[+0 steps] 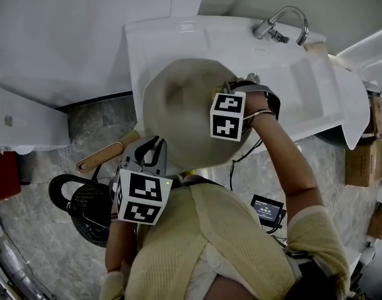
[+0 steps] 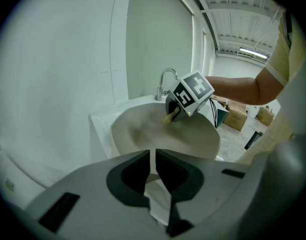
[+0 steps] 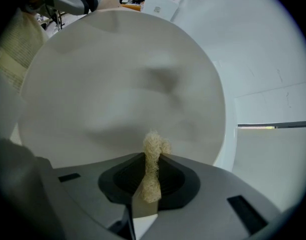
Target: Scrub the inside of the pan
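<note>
1. The pan (image 1: 178,114) is held tilted over the white sink (image 1: 309,92), with its pale inside turned up toward the person. Its wooden handle (image 1: 106,156) points away from the sink.
2. The left gripper (image 1: 152,154) is closed narrow on the near rim of the pan. The right gripper (image 3: 151,176) is clamped on a fibrous scrubber (image 3: 153,156), whose tip appears to lie against the inside of the pan.
3. The pan is carried only by this rim pinch. If the scrubber is pressed hard, the pan may be turned in the jaws or dropped into the sink.
4. Only a short tuft is left beyond the right jaws, so the surface may be scraped by the jaw tips.
5. The handle and the faucet (image 1: 284,24) are shown only by the head view, where the scrubber is hidden. The scrubber is shown clearly by the right gripper view.
</note>
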{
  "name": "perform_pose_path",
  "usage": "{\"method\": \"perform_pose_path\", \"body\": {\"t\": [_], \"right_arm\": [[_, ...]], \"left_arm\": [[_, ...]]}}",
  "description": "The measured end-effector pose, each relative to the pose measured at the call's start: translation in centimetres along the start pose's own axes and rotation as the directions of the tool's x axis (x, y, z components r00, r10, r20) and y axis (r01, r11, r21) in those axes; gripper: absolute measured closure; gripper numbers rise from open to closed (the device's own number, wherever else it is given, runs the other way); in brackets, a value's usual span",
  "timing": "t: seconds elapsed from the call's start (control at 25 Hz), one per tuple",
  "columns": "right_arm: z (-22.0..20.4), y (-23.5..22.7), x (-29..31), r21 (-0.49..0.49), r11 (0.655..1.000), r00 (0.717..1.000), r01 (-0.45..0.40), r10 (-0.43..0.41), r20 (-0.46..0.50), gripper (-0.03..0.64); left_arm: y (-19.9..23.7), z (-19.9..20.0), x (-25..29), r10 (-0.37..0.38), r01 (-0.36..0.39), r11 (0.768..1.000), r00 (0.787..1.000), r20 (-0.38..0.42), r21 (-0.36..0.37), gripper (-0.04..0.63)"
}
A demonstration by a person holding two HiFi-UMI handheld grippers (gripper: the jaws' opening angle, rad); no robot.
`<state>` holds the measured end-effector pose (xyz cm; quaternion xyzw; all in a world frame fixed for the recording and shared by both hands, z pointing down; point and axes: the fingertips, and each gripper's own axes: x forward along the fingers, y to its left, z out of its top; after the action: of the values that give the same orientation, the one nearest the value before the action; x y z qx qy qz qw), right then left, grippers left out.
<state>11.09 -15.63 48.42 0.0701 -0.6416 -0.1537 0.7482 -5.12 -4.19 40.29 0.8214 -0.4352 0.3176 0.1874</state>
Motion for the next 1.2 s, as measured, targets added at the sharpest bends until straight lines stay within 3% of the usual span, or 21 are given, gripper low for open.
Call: {"method": "perform_pose_path", "body": {"t": [0.28,0.64,1.2], "right_arm": [[-0.4,2.5,-0.3,0.022,0.991,0.991,-0.134,0.134,-0.013,0.54],[-0.2,4.8,-0.9,0.002,0.973,0.972,-0.232,0.232,-0.025,0.54],[0.8,8.8,-2.3,-0.012,0.914,0.914,-0.405,0.405,0.029,0.54]], "left_arm": [[-0.2,-0.2,-0.1,-0.002,0.002,1.0,1.0,-0.001,0.003,0.511],[-0.5,-0.7,-0.5,0.002,-0.002,1.0,1.0,0.0,0.001,0.511],[-0.7,-1.0,-0.8,0.007,-0.007,1.0,1.0,0.005,0.0,0.511]]}}
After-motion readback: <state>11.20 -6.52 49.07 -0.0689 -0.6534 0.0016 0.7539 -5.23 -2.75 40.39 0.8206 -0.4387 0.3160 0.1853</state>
